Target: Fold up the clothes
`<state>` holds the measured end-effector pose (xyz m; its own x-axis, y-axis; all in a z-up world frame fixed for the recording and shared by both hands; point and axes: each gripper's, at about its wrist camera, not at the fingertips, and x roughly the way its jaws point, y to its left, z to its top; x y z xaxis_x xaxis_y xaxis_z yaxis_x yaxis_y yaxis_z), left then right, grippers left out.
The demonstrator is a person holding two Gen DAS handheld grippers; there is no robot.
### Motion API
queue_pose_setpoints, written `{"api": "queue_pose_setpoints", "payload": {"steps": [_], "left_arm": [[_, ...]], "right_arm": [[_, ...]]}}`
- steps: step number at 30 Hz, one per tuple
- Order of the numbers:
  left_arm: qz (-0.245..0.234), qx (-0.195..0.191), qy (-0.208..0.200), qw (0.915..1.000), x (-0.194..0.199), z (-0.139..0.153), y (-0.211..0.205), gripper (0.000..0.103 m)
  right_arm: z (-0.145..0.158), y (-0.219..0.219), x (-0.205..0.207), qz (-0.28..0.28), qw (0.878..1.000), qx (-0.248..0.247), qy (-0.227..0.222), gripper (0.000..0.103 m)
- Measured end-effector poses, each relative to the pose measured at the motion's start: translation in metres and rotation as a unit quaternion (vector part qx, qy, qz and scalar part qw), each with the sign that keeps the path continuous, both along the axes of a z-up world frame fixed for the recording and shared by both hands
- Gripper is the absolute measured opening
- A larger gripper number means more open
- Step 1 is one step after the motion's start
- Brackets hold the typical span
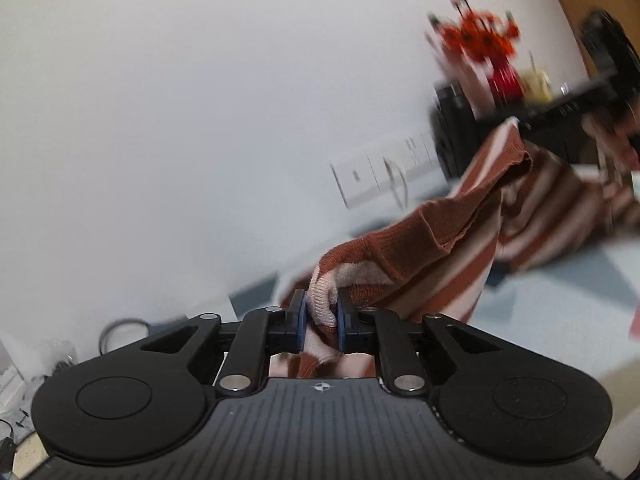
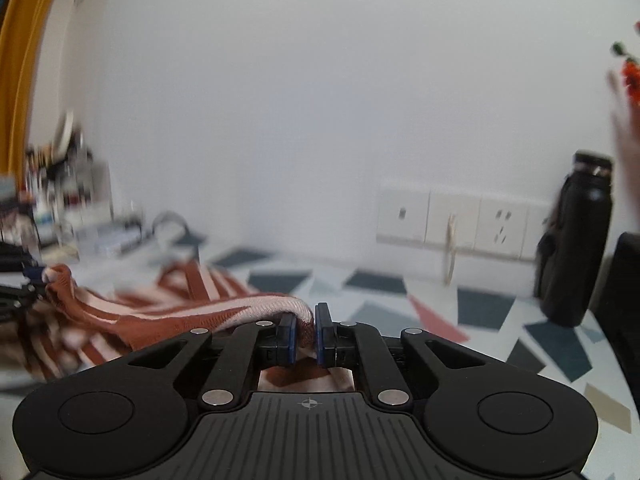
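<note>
No text, label, brand or number can be read in either view; the only mark is a small crosshair symbol on each black ribbed hand-held gripper body (image 1: 321,387).

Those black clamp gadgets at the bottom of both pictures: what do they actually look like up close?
Both match. The left gripper and right gripper are matte black, with a ribbed centre plate bearing a small crosshair mark, round discs at either side, angled link arms with silver pins, and two short fingers lined with blue pads. No cables or sleeves show.
</note>
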<state>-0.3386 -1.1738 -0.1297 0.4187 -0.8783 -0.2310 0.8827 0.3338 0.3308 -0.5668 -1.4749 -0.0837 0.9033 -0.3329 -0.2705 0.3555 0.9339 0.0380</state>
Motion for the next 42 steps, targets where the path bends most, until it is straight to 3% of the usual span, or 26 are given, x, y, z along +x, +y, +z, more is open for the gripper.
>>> {"api": "queue_pose_setpoints", "payload": {"steps": [6,12,17,21,26,30,33,42], "left_arm": [[-0.032,-0.068,0.005,0.9971,-0.034,0.034,0.036,0.01],[-0.02,-0.108,0.003,0.9939,-0.055,0.043,0.08,0.009],[-0.003,-0.134,-0.001,0.991,-0.052,0.054,0.095,0.009],[0.021,-0.084,0.02,0.9961,-0.026,0.037,0.058,0.009],[0.05,0.011,0.06,0.9969,0.008,-0.012,-0.006,0.009],[0.05,0.057,0.066,0.9949,0.011,-0.043,-0.031,0.01],[0.047,0.062,0.068,0.9946,0.01,-0.053,-0.037,0.01],[0.03,0.067,0.081,0.994,0.007,-0.055,-0.043,0.01]], "right_arm": [[0.043,0.016,-0.05,-0.013,0.995,-0.01,-0.098,0.007],[0.048,0.044,-0.096,0.033,0.995,-0.031,-0.086,0.007],[0.048,0.062,-0.11,0.064,0.994,-0.051,-0.077,0.007],[0.042,0.048,-0.087,0.053,0.996,-0.042,-0.06,0.007],[0.0,0.017,-0.015,0.024,0.999,-0.013,0.033,0.007],[-0.041,0.003,0.038,0.029,0.993,0.001,0.11,0.007],[-0.061,0.008,0.053,0.036,0.99,-0.008,0.137,0.007],[-0.075,0.015,0.053,0.043,0.989,0.012,0.138,0.007]]}}
